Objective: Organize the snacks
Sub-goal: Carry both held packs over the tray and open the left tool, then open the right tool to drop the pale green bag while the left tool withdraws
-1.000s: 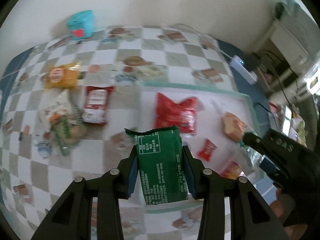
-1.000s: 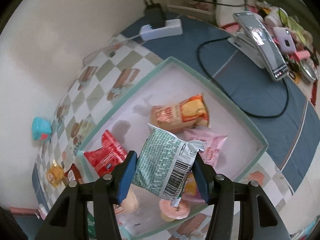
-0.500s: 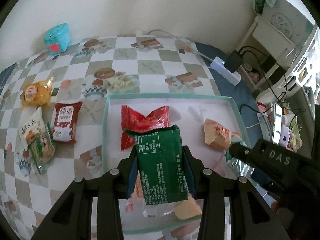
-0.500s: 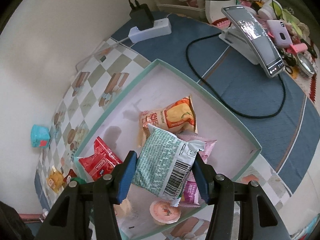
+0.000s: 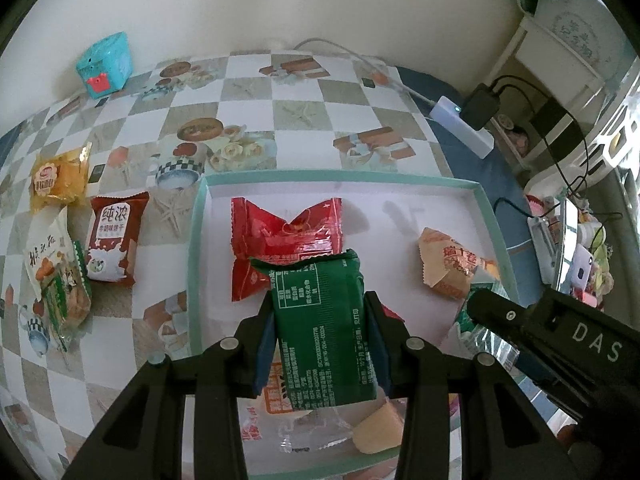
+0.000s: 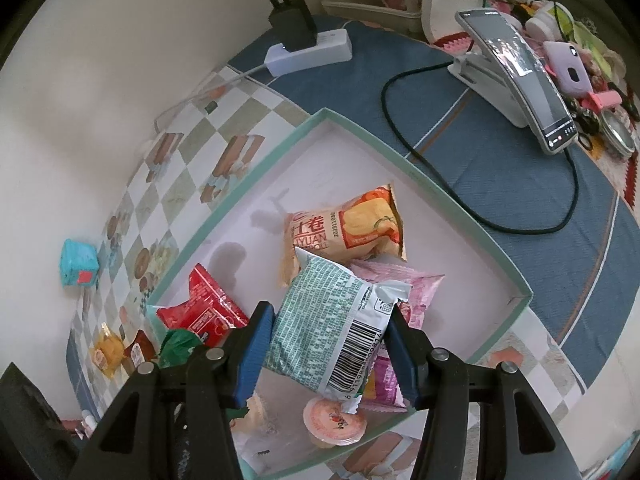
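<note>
Left wrist view shows the left gripper (image 5: 320,344) clamped on a dark green snack packet (image 5: 324,328), long axis running forward along the fingers, hanging over the teal-rimmed tray (image 5: 195,248). Just beyond its top edge lies a red wrapper (image 5: 286,236) on the tray floor; directly below it are an orange-and-white packet and a clear-wrapped pastry. The release therefore turns on what lies underneath: bare tray floor shows ahead and to the right of the fingers, between the red wrapper and the swiss-roll packet (image 5: 452,264).

Off to the left of this gripper, outside the tray, four snacks wait on the checked cloth, among them a brown milk-biscuit packet (image 5: 112,236) and a yellow cake packet (image 5: 60,176); the left hand is probably the nearer one to them.

Right wrist view shows the right gripper (image 6: 328,344) squeezing a pale green packet (image 6: 324,328) with a barcode, above a pink packet (image 6: 404,292) and a jelly cup (image 6: 334,420). Only this view reveals those two, plus the tray's far corner; only the other shows the waiting snacks clearly.
</note>
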{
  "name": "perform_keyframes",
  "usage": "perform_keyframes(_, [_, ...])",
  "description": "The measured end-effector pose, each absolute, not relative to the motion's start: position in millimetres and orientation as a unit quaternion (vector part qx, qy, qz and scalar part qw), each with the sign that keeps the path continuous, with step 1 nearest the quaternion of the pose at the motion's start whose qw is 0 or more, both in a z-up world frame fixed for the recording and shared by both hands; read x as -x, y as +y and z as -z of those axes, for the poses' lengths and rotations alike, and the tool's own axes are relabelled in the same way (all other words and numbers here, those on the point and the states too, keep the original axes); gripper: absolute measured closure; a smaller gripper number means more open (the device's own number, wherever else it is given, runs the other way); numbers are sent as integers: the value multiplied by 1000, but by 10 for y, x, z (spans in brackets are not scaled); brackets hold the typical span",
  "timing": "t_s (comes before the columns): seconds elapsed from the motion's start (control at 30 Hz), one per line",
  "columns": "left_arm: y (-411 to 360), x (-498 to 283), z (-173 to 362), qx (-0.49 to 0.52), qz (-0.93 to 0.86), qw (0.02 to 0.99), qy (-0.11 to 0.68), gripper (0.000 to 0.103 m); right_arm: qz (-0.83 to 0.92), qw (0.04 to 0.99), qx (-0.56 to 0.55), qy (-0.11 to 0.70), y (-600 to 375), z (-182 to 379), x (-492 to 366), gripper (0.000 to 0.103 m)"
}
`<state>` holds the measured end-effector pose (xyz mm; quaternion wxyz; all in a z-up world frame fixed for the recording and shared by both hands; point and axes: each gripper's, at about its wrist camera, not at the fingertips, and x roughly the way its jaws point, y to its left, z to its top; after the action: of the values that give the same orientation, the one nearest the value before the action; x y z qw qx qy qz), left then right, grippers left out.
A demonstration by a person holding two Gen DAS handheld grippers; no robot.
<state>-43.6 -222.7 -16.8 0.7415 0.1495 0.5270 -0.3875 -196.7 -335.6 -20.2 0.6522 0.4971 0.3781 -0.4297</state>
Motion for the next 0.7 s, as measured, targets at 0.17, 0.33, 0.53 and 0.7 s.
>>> perform_keyframes(0.17, [-2242,434,181,-153,389,740,527,60,423,658,-490,385,-3341,206,1906,44])
perform_keyframes(0.33, [-2242,430,183,-157,388,742,524,60,419,657,-488,394,-3340,242,1868,44])
perform_keyframes(0.53, [-2194,367,186,-150,379,742,532,60,416,656,-484,402,-3338,268,1828,44])
perform_keyframes(0.7, [-2108,275,150,-149,356,751,536,58,417,654,-484,405,-3334,282,1819,44])
